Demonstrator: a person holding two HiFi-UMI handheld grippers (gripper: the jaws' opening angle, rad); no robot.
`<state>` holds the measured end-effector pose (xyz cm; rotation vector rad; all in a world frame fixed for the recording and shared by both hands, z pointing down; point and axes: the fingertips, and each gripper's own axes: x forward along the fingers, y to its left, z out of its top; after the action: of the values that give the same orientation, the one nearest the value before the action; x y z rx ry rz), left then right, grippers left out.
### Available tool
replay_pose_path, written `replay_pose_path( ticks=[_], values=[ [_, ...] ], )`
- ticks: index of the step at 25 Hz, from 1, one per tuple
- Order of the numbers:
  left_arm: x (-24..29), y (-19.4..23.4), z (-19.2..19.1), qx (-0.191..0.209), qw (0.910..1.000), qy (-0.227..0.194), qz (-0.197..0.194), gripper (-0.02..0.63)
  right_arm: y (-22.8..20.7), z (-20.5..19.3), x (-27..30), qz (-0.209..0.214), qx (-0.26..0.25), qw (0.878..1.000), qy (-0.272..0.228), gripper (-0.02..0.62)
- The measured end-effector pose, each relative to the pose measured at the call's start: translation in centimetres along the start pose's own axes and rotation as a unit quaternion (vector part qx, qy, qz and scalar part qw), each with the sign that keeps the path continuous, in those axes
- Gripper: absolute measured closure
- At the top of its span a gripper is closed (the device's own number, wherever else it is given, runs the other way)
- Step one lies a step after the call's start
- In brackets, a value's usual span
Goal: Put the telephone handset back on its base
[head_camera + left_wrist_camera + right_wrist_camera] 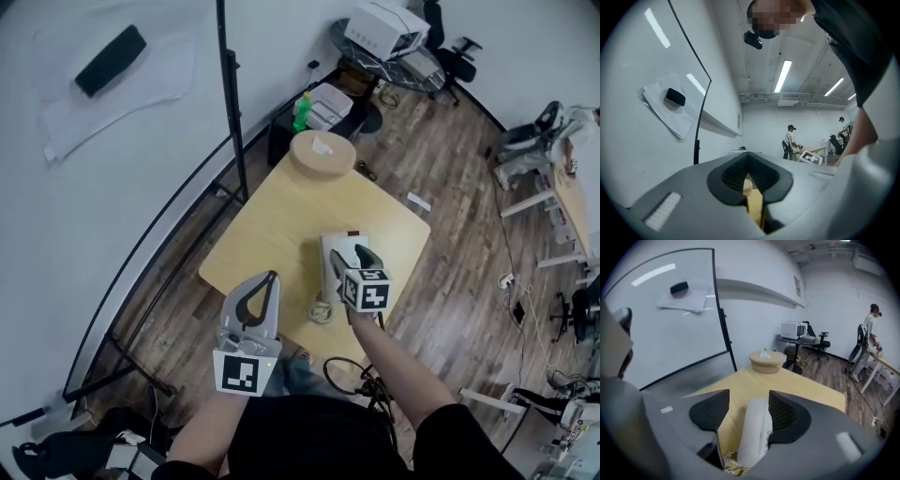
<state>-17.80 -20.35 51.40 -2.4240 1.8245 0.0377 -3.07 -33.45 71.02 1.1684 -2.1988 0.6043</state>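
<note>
Our right claw (349,261) hangs tilted down over the table (272,220), jaws spread wide and holding nothing. The handset (753,432) lies just below the gap, clear of both pads, its long axis running 6 to 12 o'clock in line with the jaws, and we judge it already seated on the phone base (345,242). Our left claw (270,281), closed on nothing, waits well apart at 8 o'clock of the phone, so the right is nearer. The head view hides most of the phone behind that claw, while the right gripper view shows the handset's length and the coiled cord (731,467) at 6 o'clock.
</note>
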Motion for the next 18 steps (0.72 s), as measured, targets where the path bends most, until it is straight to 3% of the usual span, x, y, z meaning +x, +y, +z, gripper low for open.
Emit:
replay_pose_path(
  ticks=[4,8,12,18],
  values=[
    [0.1,-0.3,1.9,-0.007,0.9999,0.007,-0.002,0.606,1.1,5.0,-7.2,0.028,-0.035,0.996,-0.081,0.343],
    [0.6,-1.2,4.9,0.015,0.9998,-0.009,-0.013,0.606,2.0,8.8,-14.3,0.034,-0.099,0.982,-0.155,0.424],
    [0.7,-2.2,7.4,0.014,0.9994,-0.022,-0.022,0.606,3.0,10.6,-20.2,0.027,-0.156,0.964,-0.216,0.497],
    [0.6,-3.4,10.2,0.019,0.9985,-0.036,-0.036,0.606,4.4,11.0,-25.1,0.017,-0.18,0.944,-0.275,0.522]
  ],
)
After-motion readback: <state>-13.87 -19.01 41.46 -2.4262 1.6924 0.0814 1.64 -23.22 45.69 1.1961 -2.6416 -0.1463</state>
